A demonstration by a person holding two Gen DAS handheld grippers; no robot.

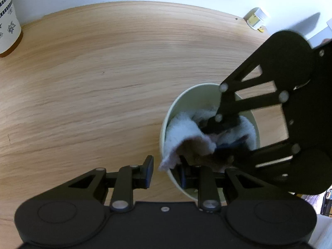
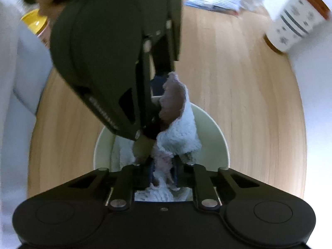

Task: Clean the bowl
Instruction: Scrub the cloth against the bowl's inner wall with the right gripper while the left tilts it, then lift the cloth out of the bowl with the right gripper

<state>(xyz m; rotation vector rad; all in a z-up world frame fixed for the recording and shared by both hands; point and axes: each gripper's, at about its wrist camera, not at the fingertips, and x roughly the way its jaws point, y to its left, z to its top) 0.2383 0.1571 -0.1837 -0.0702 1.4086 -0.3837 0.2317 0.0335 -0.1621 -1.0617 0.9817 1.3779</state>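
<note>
Both grippers at the bowl, cloth stuffed inside.

Left wrist view: pale green bowl sits on the wood table at about 4 o'clock of frame. Left gripper straddles the near rim: one finger outside the wall, the other inside, partly hidden by the cloth, so jaws are set across the rim; can't tell from here whether they actually pinch it. White fluffy cloth fills the bowl, one corner flopped over the rim at 6 o'clock. Right gripper enters from 3 o'clock, tips buried in the cloth. Right wrist view: right gripper jaws drawn in close, clamped on the cloth inside the bowl. Floral canister at 10 o'clock, small white jar at 1 o'clock, both well apart from the bowl.
</note>
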